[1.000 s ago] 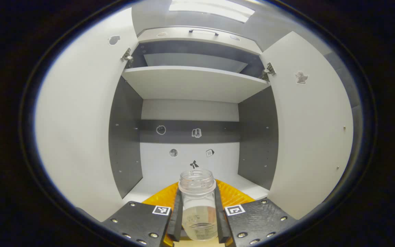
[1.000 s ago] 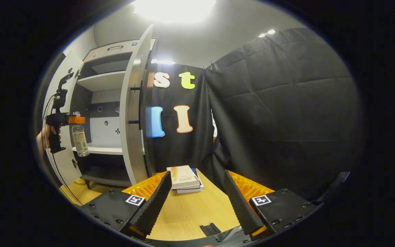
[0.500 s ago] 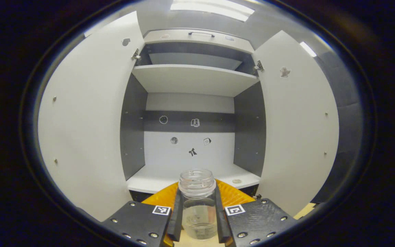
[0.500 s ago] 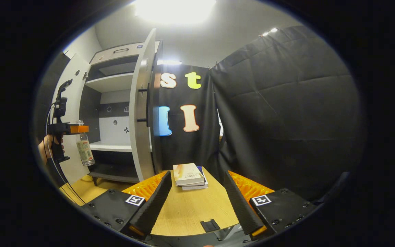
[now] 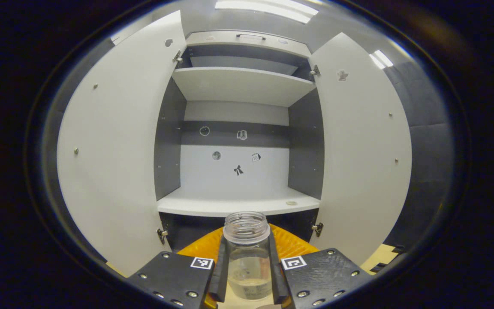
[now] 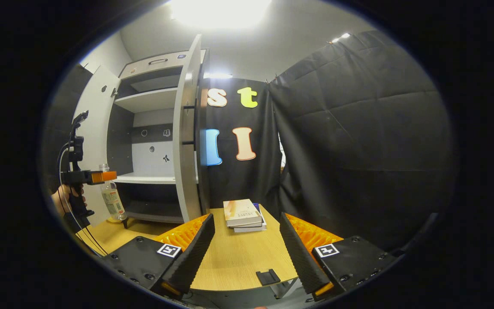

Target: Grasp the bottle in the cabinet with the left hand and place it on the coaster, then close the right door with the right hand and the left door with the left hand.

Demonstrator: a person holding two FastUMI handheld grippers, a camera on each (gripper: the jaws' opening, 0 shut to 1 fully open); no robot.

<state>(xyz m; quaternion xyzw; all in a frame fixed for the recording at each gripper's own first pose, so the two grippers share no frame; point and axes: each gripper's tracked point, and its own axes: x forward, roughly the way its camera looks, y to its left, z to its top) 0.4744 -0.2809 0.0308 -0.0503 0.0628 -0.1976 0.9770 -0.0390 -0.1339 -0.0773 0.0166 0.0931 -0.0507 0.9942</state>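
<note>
Left tongs (image 5: 247,274) clamped on the bottle (image 5: 247,253) (held upright); right tongs (image 6: 247,244) spread wide, level

Both cabinet (image 5: 238,201) doors stand wide open, the left door (image 5: 114,150) and right door (image 5: 358,141) flanking a bare middle shelf (image 5: 234,206). On the table (image 6: 238,257), a stack of books (image 6: 245,214) sits at the far edge; the near tabletop lies open.

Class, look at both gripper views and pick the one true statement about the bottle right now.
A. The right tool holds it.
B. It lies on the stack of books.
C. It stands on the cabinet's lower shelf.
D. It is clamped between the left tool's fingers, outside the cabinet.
D: the bottle sits between the left tool's fingers in front of the open cabinet, while the right tool is open.
</note>
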